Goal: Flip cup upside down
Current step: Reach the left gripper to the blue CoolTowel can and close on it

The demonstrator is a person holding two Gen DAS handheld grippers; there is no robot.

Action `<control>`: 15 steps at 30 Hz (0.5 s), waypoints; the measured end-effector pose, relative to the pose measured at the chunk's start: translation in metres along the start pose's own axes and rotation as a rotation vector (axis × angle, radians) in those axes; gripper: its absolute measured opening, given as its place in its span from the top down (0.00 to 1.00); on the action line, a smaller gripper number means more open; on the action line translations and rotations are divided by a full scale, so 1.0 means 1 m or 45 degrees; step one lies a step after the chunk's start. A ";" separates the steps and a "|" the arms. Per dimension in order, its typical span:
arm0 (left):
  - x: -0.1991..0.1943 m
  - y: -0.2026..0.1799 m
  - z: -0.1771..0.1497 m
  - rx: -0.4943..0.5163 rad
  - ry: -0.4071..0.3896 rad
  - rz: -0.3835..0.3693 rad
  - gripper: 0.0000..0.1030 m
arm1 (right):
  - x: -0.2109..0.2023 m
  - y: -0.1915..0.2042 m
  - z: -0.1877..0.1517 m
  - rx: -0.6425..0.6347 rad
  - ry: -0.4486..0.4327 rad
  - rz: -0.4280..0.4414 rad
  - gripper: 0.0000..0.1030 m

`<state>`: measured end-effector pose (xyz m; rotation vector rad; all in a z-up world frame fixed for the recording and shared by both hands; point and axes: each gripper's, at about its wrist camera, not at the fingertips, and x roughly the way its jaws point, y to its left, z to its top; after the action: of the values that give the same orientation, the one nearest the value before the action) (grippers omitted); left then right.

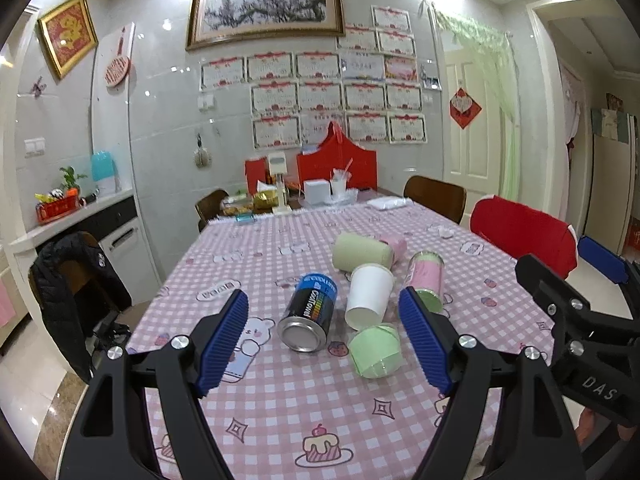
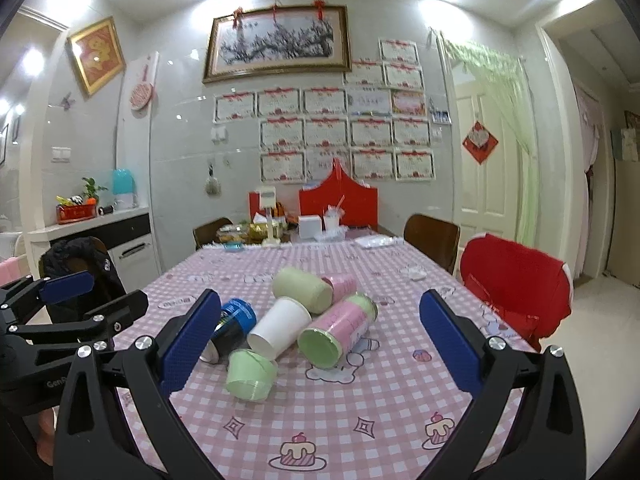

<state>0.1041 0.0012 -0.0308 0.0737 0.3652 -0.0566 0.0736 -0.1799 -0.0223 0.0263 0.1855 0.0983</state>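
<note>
Several cups and cans lie on their sides in a cluster on the pink checked tablecloth. A white paper cup lies in the middle, with a small green cup in front of it. A pale green cup and a pink cup lie behind. My left gripper is open and empty, held above the table before the cluster. My right gripper is open and empty, also short of the cups.
A black and blue can lies left of the white cup, and a pink and green can to its right. A red-covered chair stands at the right, a jacket-draped chair at the left. Boxes crowd the table's far end.
</note>
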 end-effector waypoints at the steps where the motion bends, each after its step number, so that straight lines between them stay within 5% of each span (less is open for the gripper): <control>1: 0.006 0.001 0.001 -0.006 0.017 -0.008 0.25 | 0.005 0.000 -0.001 0.007 0.020 0.004 0.07; 15: 0.125 0.038 -0.018 -0.104 0.416 -0.020 0.26 | 0.086 -0.017 -0.022 0.152 0.370 0.062 0.07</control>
<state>0.2167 0.0349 -0.0902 -0.0015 0.6943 -0.0448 0.1555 -0.1874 -0.0604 0.1361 0.4815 0.1396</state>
